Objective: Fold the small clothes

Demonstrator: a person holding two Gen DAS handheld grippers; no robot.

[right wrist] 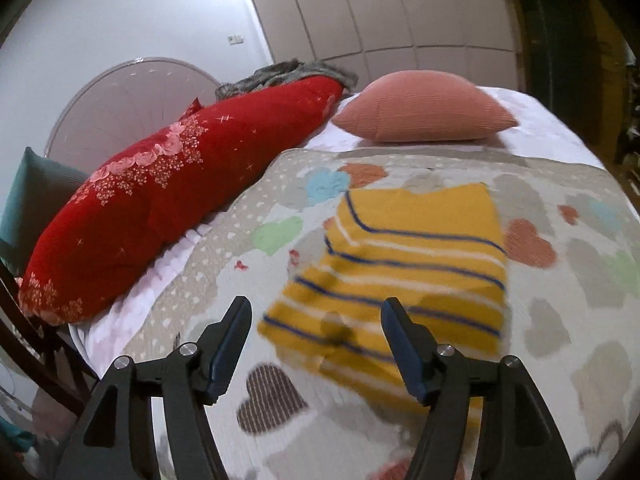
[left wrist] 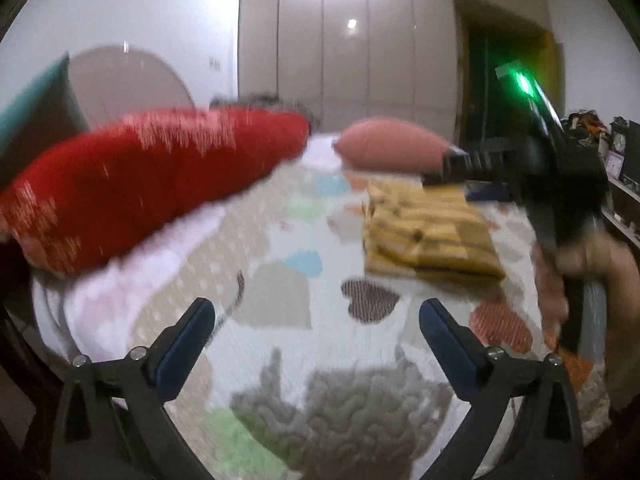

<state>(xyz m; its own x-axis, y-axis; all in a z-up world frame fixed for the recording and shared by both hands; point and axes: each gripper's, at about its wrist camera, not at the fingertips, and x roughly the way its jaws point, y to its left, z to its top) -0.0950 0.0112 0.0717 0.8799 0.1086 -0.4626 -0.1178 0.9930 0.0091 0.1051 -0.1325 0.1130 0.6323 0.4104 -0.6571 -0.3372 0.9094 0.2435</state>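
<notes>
A small yellow garment with blue and white stripes (right wrist: 404, 276) lies folded on the heart-patterned quilt (right wrist: 256, 216). In the left wrist view the garment (left wrist: 424, 236) sits right of centre, farther off. My right gripper (right wrist: 316, 320) is open and empty, just above the garment's near edge. My left gripper (left wrist: 316, 320) is open and empty, above bare quilt (left wrist: 280, 280) short of the garment. The right gripper also shows in the left wrist view (left wrist: 452, 166), held by a hand above the garment's far right side.
A long red floral bolster (right wrist: 160, 188) lies along the left side of the bed. A pink pillow (right wrist: 424, 114) lies at the head, a grey blanket (right wrist: 288, 74) behind the bolster. A teal cushion (right wrist: 32, 200) is far left. Wardrobe doors (right wrist: 400, 12) stand behind.
</notes>
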